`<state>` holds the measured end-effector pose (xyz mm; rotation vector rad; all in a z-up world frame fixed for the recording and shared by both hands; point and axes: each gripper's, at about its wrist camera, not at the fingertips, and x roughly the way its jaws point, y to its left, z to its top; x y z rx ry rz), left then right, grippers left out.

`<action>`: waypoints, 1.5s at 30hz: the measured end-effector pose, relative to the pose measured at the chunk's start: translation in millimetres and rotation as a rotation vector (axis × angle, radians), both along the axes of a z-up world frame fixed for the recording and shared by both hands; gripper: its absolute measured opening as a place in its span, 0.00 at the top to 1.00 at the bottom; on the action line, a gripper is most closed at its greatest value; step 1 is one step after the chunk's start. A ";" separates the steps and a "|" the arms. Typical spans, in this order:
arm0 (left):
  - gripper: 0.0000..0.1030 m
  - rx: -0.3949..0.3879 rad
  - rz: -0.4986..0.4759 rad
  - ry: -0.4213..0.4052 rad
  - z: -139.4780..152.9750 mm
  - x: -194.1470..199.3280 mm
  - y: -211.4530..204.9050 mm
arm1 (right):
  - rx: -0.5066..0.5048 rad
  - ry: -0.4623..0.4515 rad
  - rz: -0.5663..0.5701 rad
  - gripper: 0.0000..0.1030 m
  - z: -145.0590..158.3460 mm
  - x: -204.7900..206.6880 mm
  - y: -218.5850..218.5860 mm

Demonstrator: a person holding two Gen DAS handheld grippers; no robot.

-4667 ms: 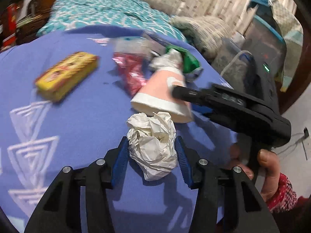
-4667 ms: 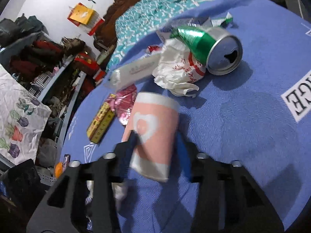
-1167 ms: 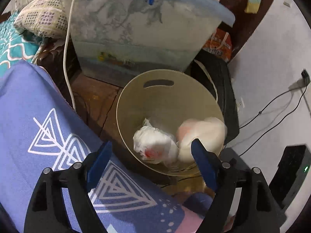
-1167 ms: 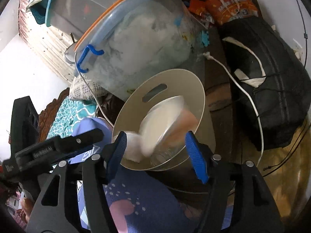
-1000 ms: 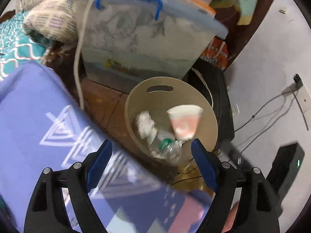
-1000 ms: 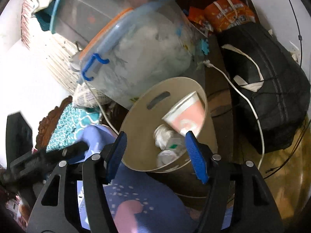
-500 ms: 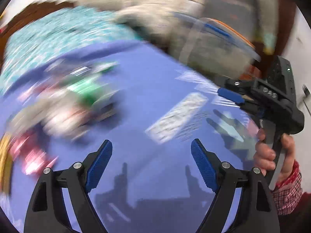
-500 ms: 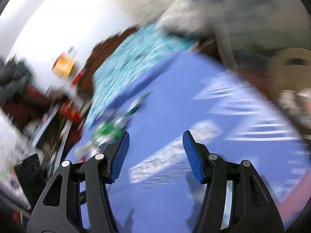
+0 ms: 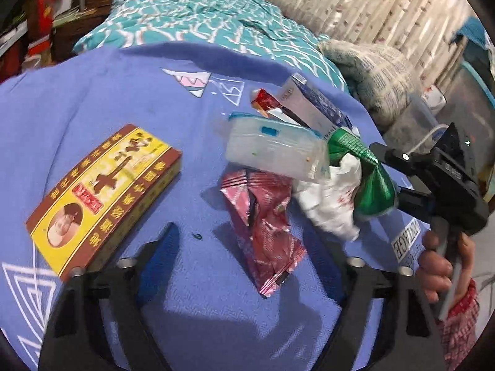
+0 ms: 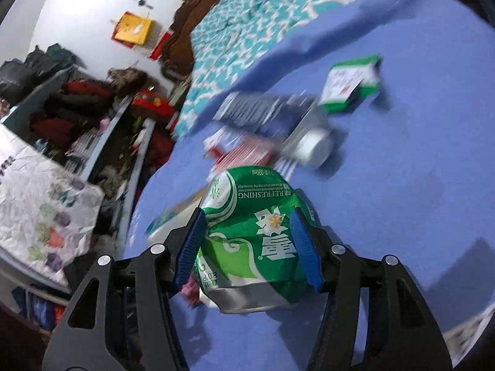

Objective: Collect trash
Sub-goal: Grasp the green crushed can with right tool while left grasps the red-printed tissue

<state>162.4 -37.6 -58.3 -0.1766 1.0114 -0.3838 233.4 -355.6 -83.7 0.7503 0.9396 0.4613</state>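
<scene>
A crushed green can (image 10: 256, 235) lies on the blue cloth (image 10: 417, 154), leaning on crumpled white paper (image 9: 328, 204). My right gripper (image 10: 247, 244) straddles the can; its jaws are closing and both blue pads touch the can's sides. In the left wrist view the same can (image 9: 368, 179) shows at the right, with the right gripper (image 9: 391, 176) held by a hand (image 9: 436, 266). A red foil wrapper (image 9: 263, 232) lies flat between the fingers of my left gripper (image 9: 244, 238). Its jaws are closing, blurred, with gaps on both sides of the wrapper.
A yellow and brown box (image 9: 102, 198) lies to the left. A clear plastic pouch (image 9: 275, 151), a blue and white box (image 9: 309, 108) and a small red packet (image 9: 266, 99) lie behind the wrapper. Farther back sit a green and white carton (image 10: 352, 83) and a teal-covered bed (image 9: 201, 21).
Both grippers swung from the beige bin, where the paper ball and pink cup dropped, back over the table. The right jaws now flank the green can, the left the red wrapper.
</scene>
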 end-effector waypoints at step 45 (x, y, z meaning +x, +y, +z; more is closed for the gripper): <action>0.24 -0.088 -0.151 0.033 17.6 -19.3 -36.6 | -0.267 -0.129 -0.352 0.57 38.6 -206.3 -44.0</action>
